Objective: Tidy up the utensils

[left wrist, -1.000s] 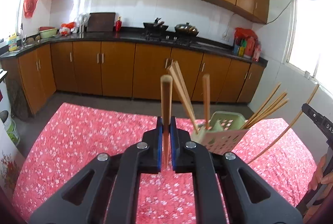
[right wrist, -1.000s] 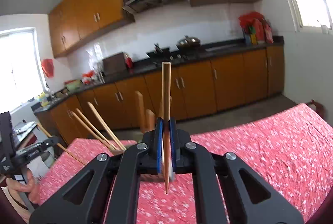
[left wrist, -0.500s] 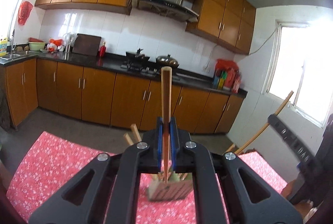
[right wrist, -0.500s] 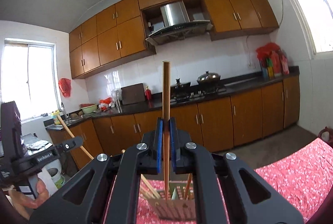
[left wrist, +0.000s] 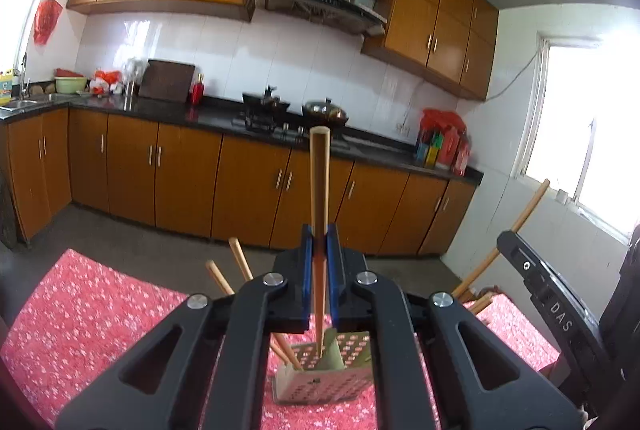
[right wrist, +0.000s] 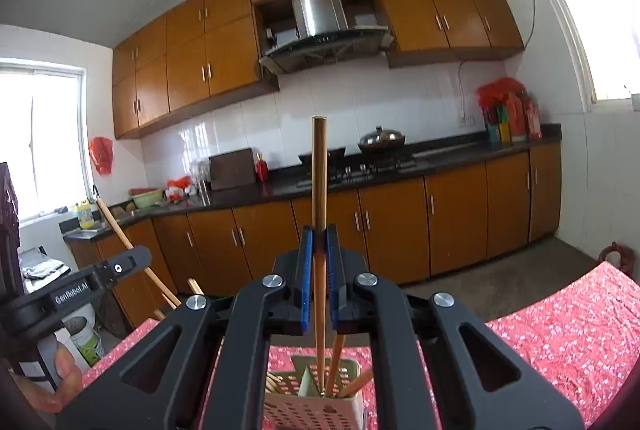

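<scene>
Two chopsticks stand upright, one clamped in the left gripper [left wrist: 319, 262], one in the right gripper [right wrist: 319, 262], each tip hanging just above the perforated holder [right wrist: 316, 408] on the red tabletop [right wrist: 560, 330]. Straight below lies the drop; neither hand looks clearly nearer.
</scene>
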